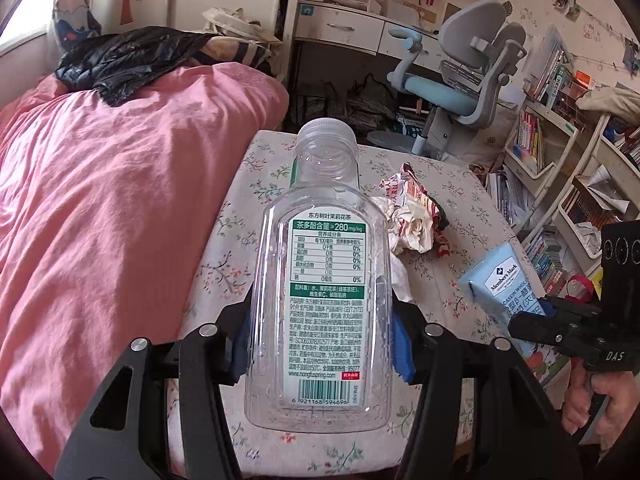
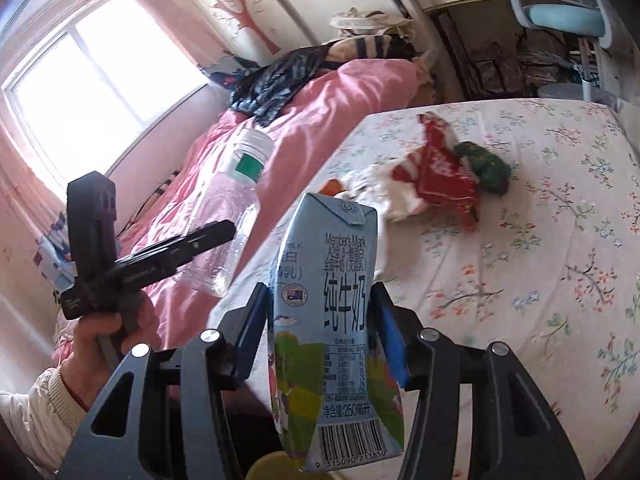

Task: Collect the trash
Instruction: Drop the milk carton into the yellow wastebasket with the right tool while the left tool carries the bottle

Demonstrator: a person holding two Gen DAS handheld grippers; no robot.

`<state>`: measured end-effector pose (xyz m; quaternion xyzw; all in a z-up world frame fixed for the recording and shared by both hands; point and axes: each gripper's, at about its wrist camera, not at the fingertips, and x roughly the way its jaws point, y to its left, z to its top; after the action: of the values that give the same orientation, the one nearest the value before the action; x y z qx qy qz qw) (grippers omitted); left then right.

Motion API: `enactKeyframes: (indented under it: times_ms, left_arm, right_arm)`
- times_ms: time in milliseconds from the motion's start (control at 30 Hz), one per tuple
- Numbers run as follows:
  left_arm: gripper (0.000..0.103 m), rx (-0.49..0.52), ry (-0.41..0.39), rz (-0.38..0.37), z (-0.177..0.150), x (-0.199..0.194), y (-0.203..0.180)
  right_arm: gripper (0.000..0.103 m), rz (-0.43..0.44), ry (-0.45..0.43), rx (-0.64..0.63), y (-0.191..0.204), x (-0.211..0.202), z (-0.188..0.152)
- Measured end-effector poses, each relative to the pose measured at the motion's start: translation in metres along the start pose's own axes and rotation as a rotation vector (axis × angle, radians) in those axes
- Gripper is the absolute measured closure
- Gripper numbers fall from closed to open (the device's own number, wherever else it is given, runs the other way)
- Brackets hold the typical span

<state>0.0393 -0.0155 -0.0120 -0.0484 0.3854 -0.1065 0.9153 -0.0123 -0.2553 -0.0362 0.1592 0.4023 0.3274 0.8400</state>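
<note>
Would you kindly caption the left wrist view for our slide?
Left gripper clamps an empty clear bottle above the floral table strewn with crumpled wrappers.

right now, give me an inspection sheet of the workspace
surface: table with a floral cloth
job's things: clear bottle and milk carton, both lifted; crumpled wrappers and tissue on the cloth
clutter: black bag on the pink duvet
grippers: left hand-held gripper shut on the bottle; right hand-held gripper shut on the carton
cables: nothing seen
surroundings: desk chair, bookshelves, window
</note>
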Motion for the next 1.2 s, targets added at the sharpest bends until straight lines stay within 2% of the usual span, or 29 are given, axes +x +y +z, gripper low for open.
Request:
enactKeyframes:
  times_ms: [100,233,367,567,633,767,867,900,1100,1200]
  left_arm:
    - [0.050,-0.023,-0.013,0.023,-0.013,-0.018,0.011]
    - [0.050,-0.065,-0.015,0.031,-0.026,-0.037,0.026]
    - [0.050,-0.051,-0.015,0.030,-0.044,-0.049,0.027]
    - [0.050,0.008,-0.007,0.031,-0.071,-0.066,0.017]
    - [0.050,0.017,-0.009,0.032,-0.078,-0.072,0.015]
    - [0.050,0.019,-0.016,0.019,-0.089,-0.083,0.013]
    - [0.050,0.023,-0.018,0.005,-0.099,-0.092,0.008]
    - [0.050,0.027,-0.016,0.001,-0.102,-0.094,0.005]
    - [0.050,0.051,0.049,-0.061,-0.140,-0.100,-0.023]
    - [0.050,0.098,0.126,-0.075,-0.170,-0.095,-0.045]
  right_arm:
    - [0.051,0.030,0.038,-0.037,0.026,0.004,-0.017]
    - [0.051,0.045,0.114,-0.097,0.060,0.010,-0.057]
    - [0.051,0.033,0.222,-0.134,0.085,0.025,-0.107]
    - [0.051,-0.035,0.402,-0.231,0.113,0.060,-0.171]
    - [0.051,-0.086,0.456,-0.292,0.121,0.072,-0.188]
    - [0.049,-0.196,0.542,-0.322,0.113,0.092,-0.204]
    - [0.044,-0.229,0.486,-0.266,0.102,0.085,-0.194]
    - [0.039,-0.240,0.450,-0.247,0.099,0.080,-0.188]
    - [0.027,-0.278,0.145,-0.141,0.088,0.021,-0.140]
    - [0.023,-0.298,0.024,-0.125,0.089,-0.012,-0.121]
